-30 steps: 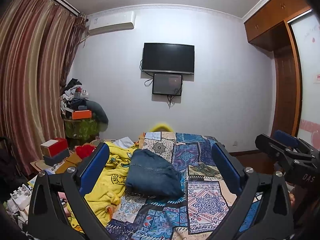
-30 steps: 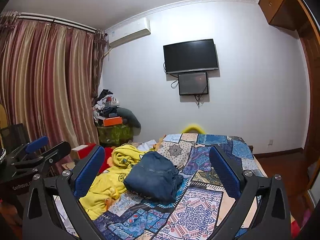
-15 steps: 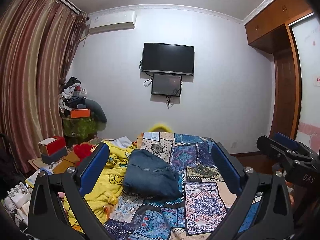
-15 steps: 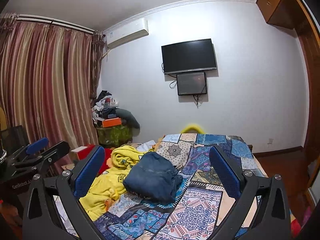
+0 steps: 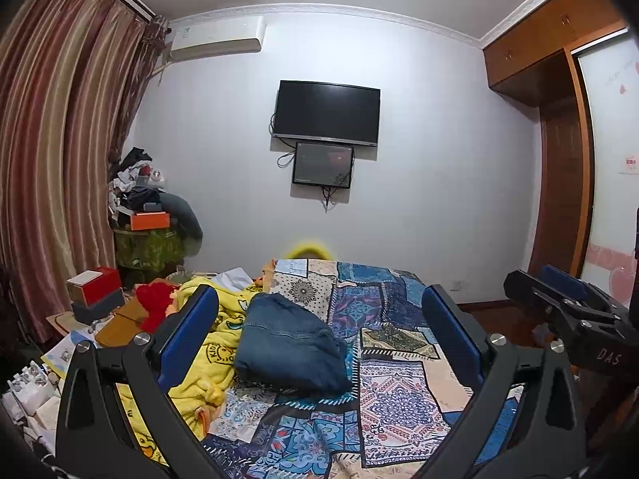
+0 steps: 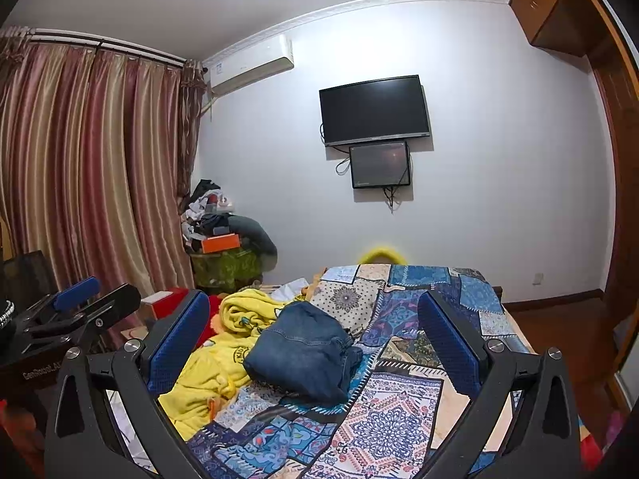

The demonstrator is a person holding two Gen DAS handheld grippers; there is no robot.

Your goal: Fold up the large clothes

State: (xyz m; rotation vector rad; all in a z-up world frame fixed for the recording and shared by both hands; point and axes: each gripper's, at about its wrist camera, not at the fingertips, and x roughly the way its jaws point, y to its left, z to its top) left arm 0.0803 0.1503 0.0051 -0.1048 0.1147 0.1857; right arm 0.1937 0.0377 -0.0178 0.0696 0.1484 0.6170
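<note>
Wide bedroom here, with a bed (image 5: 403, 395) under a blue patchwork bedspread (image 6: 395, 419) taking up the middle, striped curtains (image 6: 100, 167) hanging at the left and a wooden wardrobe (image 5: 559, 127) at the right. On the far wall a dark television (image 5: 326, 112) sits above a smaller screen (image 5: 322, 164), and an air conditioner (image 5: 217, 40) is mounted up near the ceiling. In the corner there's a heap of clutter with an orange box (image 6: 221, 242) on it. On the bed a yellow blanket (image 6: 207, 375) is bunched along the left side, and touching it lies the folded blue denim garment (image 5: 289, 349), a neat bundle resting on the bedspread around the middle of the bed. Now the tools: the left tongs (image 5: 319, 343) are spread wide, blue pads apart and gripping nothing, held above the near end of the bed with the denim showing between them. The right tongs (image 6: 313, 343) are likewise gaping and empty, framing that same denim bundle from slightly further right, well apart from the cloth.
</note>
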